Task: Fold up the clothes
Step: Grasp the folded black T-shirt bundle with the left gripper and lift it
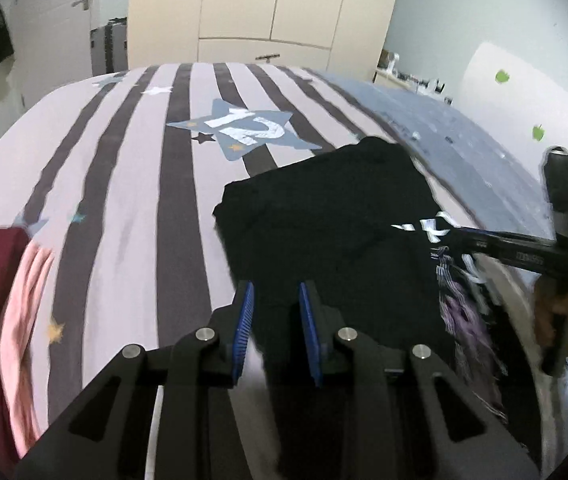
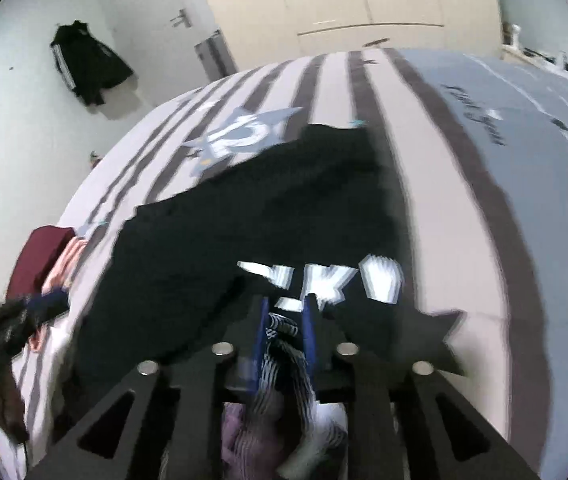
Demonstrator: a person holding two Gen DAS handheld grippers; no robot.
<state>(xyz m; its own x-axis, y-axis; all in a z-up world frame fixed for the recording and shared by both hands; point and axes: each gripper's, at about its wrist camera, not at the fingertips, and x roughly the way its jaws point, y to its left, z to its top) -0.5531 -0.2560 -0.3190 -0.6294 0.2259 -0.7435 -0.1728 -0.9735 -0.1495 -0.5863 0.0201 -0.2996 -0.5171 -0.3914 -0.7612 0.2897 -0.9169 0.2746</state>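
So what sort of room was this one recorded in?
Most likely a bedroom. The clothes lie on a bed with a striped cover printed with stars, a cream built-in wardrobe stands behind it, and a dark jacket hangs on the wall beside a door.

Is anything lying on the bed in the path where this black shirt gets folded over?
Nothing visible does. Both grippers, left and right, grip the black shirt; the striped bedspread beyond it is bare. The maroon and pink clothes lie off to the left.
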